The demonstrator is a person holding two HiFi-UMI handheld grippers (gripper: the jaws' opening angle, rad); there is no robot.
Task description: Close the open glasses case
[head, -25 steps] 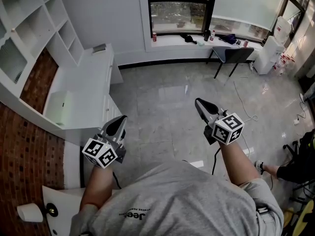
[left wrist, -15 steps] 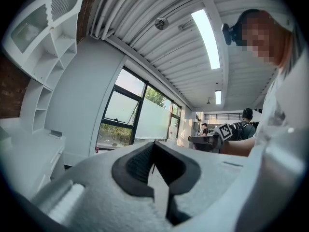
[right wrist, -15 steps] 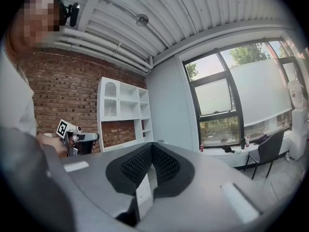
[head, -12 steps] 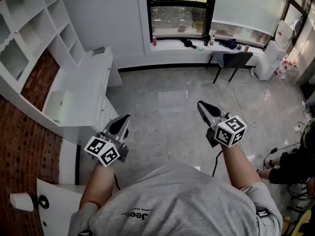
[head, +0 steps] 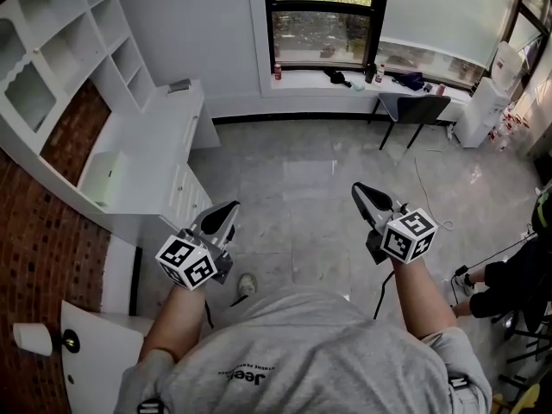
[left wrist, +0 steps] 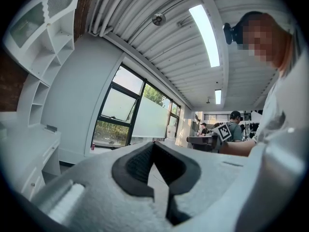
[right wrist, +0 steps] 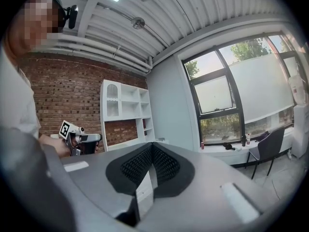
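Standing on a grey tiled floor (head: 302, 171), a person in a grey T-shirt (head: 302, 352) holds two grippers out level at waist height, well apart from each other. The left gripper (head: 228, 207) is clenched, its dark ribbed pads meeting at the tips with nothing between them. The right gripper (head: 359, 189) is likewise closed and empty. Each carries its cube of square markers just above the forearm. A white desk (head: 159, 145) and white shelving (head: 60, 50) stand against a brick wall (head: 34, 231) on the person's left. Ahead, a dark-framed window (head: 323, 24) runs above a sill with bottles on it, and a dark chair (head: 416, 110) stands below it. The toe of one shoe (head: 247, 285) shows between the arms. The glasses case shows in none of the views, so I cannot tell where it lies.
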